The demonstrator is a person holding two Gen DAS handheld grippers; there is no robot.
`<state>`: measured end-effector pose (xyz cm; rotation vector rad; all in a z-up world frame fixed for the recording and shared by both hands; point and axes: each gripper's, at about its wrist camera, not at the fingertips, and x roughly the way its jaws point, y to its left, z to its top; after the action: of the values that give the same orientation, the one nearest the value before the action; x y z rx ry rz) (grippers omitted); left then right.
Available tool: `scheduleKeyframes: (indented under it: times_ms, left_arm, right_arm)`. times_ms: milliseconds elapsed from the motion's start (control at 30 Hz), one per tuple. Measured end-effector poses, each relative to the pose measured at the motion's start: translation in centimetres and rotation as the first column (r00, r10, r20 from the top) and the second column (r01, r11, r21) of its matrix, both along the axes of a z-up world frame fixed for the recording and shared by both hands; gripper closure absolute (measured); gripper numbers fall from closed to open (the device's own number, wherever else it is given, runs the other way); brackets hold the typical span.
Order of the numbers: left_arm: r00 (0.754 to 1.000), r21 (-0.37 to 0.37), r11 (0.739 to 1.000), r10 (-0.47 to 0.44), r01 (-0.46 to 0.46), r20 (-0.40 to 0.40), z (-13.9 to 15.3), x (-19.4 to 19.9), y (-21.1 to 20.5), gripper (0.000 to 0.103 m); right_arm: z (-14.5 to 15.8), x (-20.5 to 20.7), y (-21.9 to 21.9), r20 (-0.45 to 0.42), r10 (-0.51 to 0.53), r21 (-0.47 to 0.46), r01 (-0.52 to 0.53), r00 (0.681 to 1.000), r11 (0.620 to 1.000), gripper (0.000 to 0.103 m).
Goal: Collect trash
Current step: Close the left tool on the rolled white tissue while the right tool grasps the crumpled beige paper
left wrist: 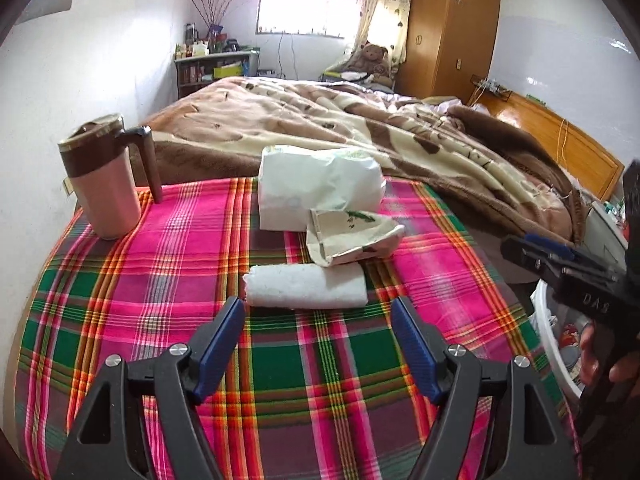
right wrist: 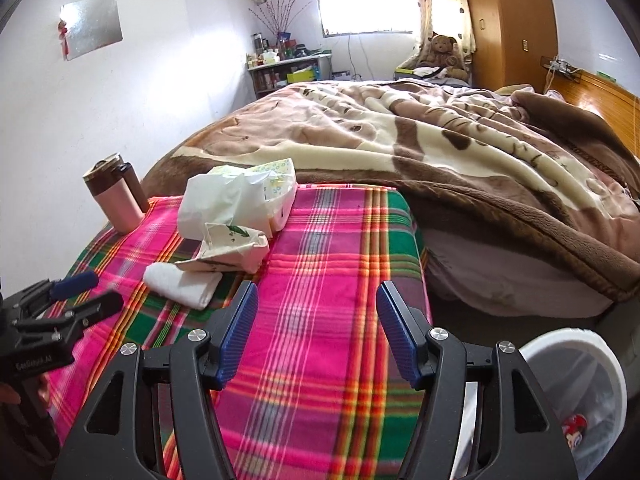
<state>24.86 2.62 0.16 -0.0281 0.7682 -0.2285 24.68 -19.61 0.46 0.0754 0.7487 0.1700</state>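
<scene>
Mug (left wrist: 102, 184): ten o'clock on the plaid cloth (left wrist: 200, 248), clear of trash.
Left gripper (left wrist: 318, 344): empty, jaws wide, aimed at the folded tissue (left wrist: 306, 286), twelve o'clock.
Wrapper (left wrist: 352, 238): just beyond.
Right gripper (right wrist: 316, 332): empty, open.
Bin (right wrist: 576, 396): four o'clock, ready for drops.

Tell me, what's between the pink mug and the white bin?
The paper trash: a white bag, a crumpled wrapper and a folded tissue on the plaid cloth. The right wrist view shows the mug and the bin.
</scene>
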Motion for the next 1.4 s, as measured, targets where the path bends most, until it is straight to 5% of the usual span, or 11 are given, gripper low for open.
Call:
scheduleKeyframes:
  times_ms: [267, 767, 1133, 1267, 1400]
  left_arm:
    - [0.999, 0.039, 0.999, -0.004, 0.005, -0.038, -1.6, 2.4, 0.6, 0.025]
    - [0.981, 0.164, 0.968, -0.182, 0.191, -0.065, -3.1, 6.5, -1.0, 0.025]
    - [0.966, 0.132, 0.958, -0.241, 0.253, -0.097, -4.4, 7.6, -1.1, 0.023]
    - [0.963, 0.129, 0.956, -0.254, 0.265, -0.095, -4.7, 8.2, -1.2, 0.020]
    - [0.962, 0.108, 0.958, -0.255, 0.265, -0.102, -4.8, 8.5, -1.0, 0.020]
  right_arm:
    - [-1.4, 3.9, 1.2, -0.060, 0.065, 0.043, -0.062, 0.996, 0.997, 0.040]
    - [-3.9, 8.9, 3.3, -0.139, 0.166, 0.168, -0.142, 0.976, 0.975, 0.040]
    - [-5.3, 10.2, 4.2, -0.208, 0.226, 0.194, -0.187, 0.952, 0.963, 0.040]
    - [-5.6, 9.9, 4.4, -0.223, 0.249, 0.218, -0.201, 0.943, 0.955, 0.064]
    - [-5.3, 9.5, 4.1, -0.220, 0.249, 0.237, -0.196, 0.943, 0.952, 0.075]
